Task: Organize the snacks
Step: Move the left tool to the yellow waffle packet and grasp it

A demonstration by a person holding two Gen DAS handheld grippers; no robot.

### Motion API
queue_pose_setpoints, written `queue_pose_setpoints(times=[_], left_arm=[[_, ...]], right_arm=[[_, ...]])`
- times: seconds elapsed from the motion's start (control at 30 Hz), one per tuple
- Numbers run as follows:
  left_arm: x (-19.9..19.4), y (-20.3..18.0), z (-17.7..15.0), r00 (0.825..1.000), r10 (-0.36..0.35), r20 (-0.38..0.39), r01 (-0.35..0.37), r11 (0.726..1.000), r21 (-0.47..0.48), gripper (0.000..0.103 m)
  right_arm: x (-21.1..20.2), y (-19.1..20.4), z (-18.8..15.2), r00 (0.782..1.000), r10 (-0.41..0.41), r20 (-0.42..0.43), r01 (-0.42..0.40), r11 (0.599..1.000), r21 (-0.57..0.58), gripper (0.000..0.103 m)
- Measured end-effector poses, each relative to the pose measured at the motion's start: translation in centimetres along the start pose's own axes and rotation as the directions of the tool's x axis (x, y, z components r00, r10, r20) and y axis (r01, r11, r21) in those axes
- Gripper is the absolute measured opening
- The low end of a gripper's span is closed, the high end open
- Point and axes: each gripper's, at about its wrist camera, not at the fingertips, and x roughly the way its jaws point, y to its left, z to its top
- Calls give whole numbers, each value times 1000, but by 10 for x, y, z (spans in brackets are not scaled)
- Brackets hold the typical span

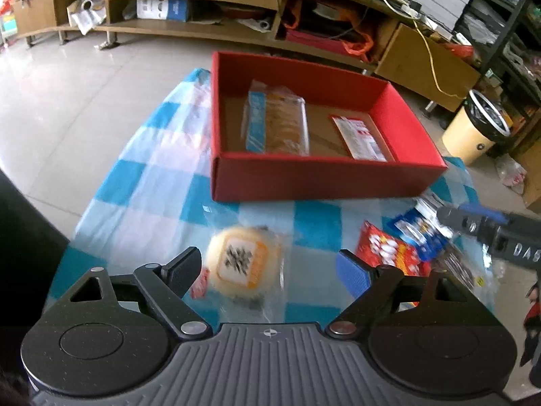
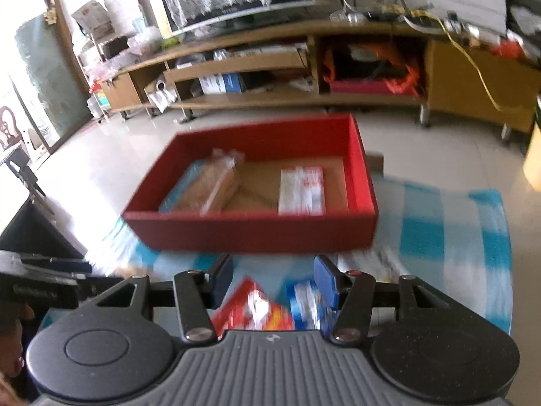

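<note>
A round yellow bun (image 1: 241, 264) in a clear wrapper lies on the blue-and-white checked cloth (image 1: 159, 182). My left gripper (image 1: 268, 258) is open just above it, and the bun sits between the fingers without touching either pad. Behind it, the red box (image 1: 304, 179) holds a bread pack (image 1: 277, 123) and a red-and-white packet (image 1: 360, 137). My right gripper (image 2: 274, 280) is open over a red snack pack (image 2: 257, 308) and a blue snack pack (image 2: 306, 304), gripping neither. In the left wrist view the right gripper (image 1: 473, 225) reaches in from the right.
Past the table, a long wooden TV bench (image 1: 189, 30) runs along the tiled floor. A cream bin (image 1: 473, 132) stands at the right. In the right wrist view the left gripper (image 2: 44, 280) sits at the left edge. More wrapped snacks (image 1: 456, 267) lie at the cloth's right side.
</note>
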Motion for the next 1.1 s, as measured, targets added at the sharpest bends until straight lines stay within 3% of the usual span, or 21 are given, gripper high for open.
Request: queue_pose_setpoints(times=[0.2, 0.33, 0.53, 0.8, 0.97, 1.03, 1.1], left_arm=[[-12, -13, -40, 996, -60, -61, 61, 998, 18, 91], [-17, -28, -75, 984, -110, -139, 117, 992, 45, 91], [-16, -49, -116, 965, -122, -234, 147, 985, 91, 94], [-5, -71, -140, 965, -55, -256, 102, 980, 172, 102], [6, -88, -156, 971, 62, -232, 13, 951, 308, 103], [15, -90, -160, 964, 116, -239, -26, 936, 351, 103], [16, -84, -160, 964, 99, -246, -12, 943, 332, 103]], right_arm=[[-21, -4, -32, 999, -8, -39, 8, 1000, 16, 52], [-37, -16, -47, 999, -24, -46, 27, 997, 66, 53], [-58, -28, -65, 999, -23, -44, 28, 991, 127, 53], [-77, -40, -80, 999, -30, -39, 36, 986, 165, 59], [-76, -57, -84, 997, -61, -52, 70, 978, 198, 59], [-74, -63, -85, 995, -78, -64, 90, 976, 201, 59], [-73, -67, -85, 993, -93, -66, 104, 975, 197, 59]])
